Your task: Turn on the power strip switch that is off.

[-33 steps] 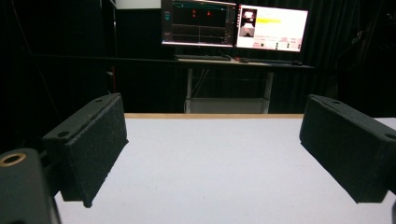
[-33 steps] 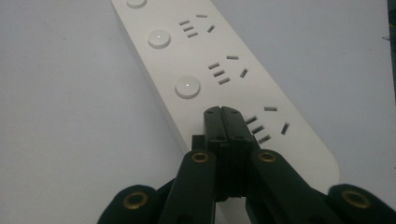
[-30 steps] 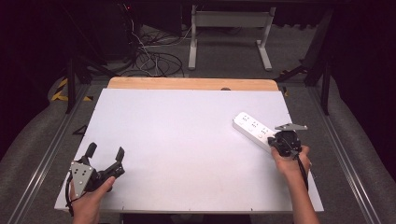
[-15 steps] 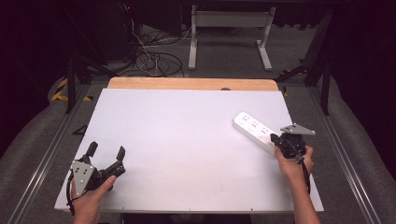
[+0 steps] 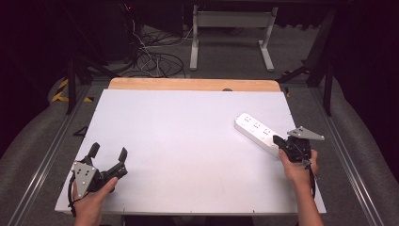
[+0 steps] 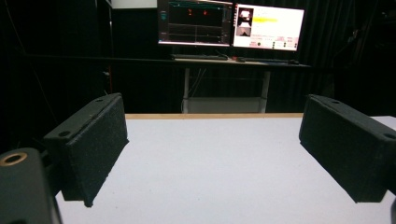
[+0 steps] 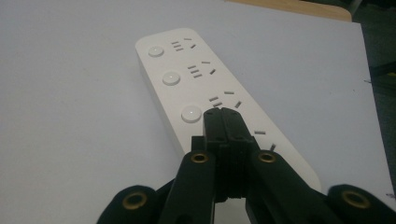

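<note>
We have a white power strip point(image 5: 256, 133) lying flat on the white surface point(image 5: 188, 141), set at a slant, and in the right gripper view point(image 7: 201, 88) we can count three round buttons, each beside its own group of slots, running away from the gripper along the strip's length. The right gripper point(image 5: 278, 141) sits at the strip's near end, its two black jaws pressed together with no gap between them and nothing held; in its own view point(image 7: 223, 119) the joined tips lie over the strip's top face just beside the nearest round button, though we cannot tell whether they actually touch the plastic. The grey three-cornered plate point(image 5: 306, 133) rides on top of this gripper, and the person's right hand point(image 5: 297, 165) wraps it from behind. Well apart from the strip, across the surface, we see the left gripper point(image 5: 108, 153) in the person's left hand point(image 5: 91, 197), its jaws spread wide and empty. In the left gripper view the two padded jaws stand far apart over the bare surface point(image 6: 210, 168). Straight ahead of that gripper, past the surface's wooden far edge point(image 6: 210, 115), two lit monitors point(image 6: 231, 25) glow on a desk point(image 6: 224, 60) in the dark room.
</note>
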Available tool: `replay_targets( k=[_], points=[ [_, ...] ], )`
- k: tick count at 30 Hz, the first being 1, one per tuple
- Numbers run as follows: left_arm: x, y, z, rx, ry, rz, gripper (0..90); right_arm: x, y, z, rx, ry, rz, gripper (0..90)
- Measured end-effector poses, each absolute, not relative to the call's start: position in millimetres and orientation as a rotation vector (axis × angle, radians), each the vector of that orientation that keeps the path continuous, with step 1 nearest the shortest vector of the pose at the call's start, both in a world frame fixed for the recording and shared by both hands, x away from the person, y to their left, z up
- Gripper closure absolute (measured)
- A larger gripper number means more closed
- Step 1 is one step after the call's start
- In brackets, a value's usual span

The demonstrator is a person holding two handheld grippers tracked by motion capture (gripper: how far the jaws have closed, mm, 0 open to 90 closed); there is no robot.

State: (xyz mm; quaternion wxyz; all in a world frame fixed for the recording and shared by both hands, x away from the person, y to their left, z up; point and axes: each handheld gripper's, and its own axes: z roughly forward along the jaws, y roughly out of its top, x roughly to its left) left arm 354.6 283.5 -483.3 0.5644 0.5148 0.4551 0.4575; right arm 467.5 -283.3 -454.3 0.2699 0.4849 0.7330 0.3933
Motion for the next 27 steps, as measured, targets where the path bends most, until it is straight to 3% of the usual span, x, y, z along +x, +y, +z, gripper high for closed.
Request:
replay_targets(
  k=[5, 6, 16, 24, 26, 27],
  points=[
    [354, 284, -483, 1.210, 1.072, 1.080, 8.6, 461, -284, -453, 1.288, 1.911, 1.142, 89.7],
    [354, 284, -483, 1.211, 1.073, 1.080, 8.6, 460, -285, -453, 1.276, 1.890, 1.167, 82.8],
    [354, 284, -483, 1.211, 1.074, 1.080, 8.7, 451, -277, -451, 1.206, 1.838, 1.204, 77.2],
    [353, 285, -483, 1.203, 1.076, 1.081, 8.8, 447, -274, -452, 1.169, 1.805, 1.239, 66.4],
    [353, 286, -483, 1.201, 1.080, 1.081, 8.7, 445, -273, -451, 1.141, 1.783, 1.254, 58.1],
    [353, 286, -483, 1.201, 1.080, 1.081, 8.7, 445, -273, -451, 1.141, 1.783, 1.254, 58.1]
  ],
)
